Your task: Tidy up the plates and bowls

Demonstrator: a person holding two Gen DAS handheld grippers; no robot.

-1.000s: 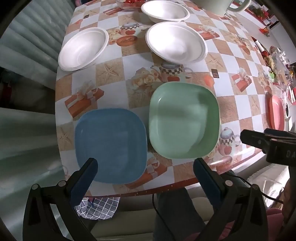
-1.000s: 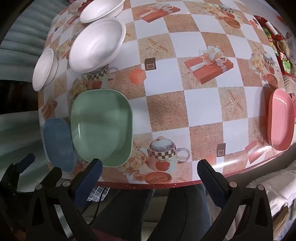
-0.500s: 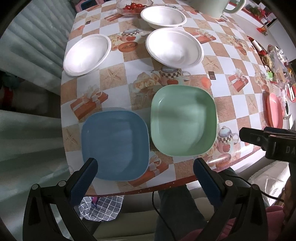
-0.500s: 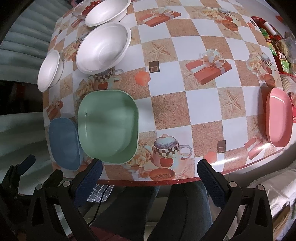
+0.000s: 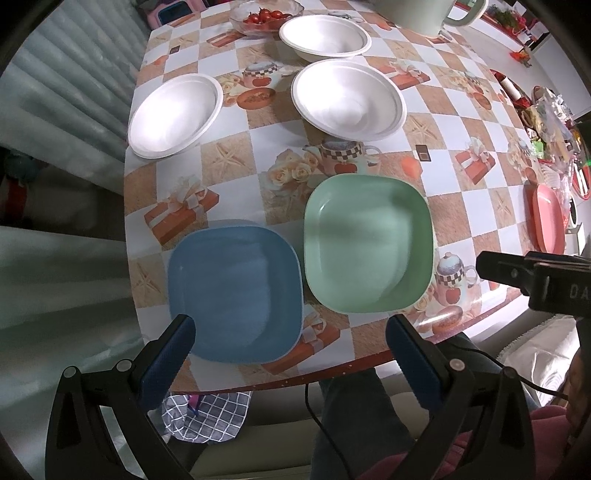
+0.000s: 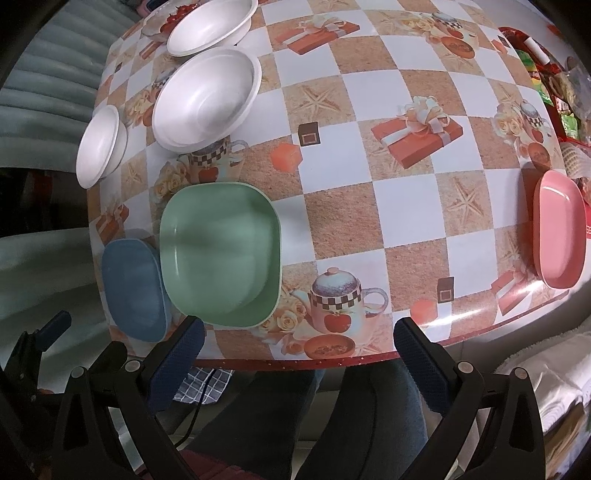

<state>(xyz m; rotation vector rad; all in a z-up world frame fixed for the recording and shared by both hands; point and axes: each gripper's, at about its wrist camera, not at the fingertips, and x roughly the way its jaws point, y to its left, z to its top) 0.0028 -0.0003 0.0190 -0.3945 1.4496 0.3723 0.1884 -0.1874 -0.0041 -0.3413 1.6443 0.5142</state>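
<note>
Three white bowls on the cloth: one at the left edge (image 5: pixel 175 115), one in the middle (image 5: pixel 348 100), one farther back (image 5: pixel 325 37). Three square plates too: blue (image 5: pixel 234 293), green (image 5: pixel 367 242) and pink (image 6: pixel 559 229). And one glass dish of tomatoes (image 5: pixel 266 16) at the far end.

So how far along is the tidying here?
Barely begun. Nothing is stacked: the blue plate, green plate, pink plate and three white bowls lie separately. Both tongs, left and right, hang open and empty. All the gathering remains.
</note>
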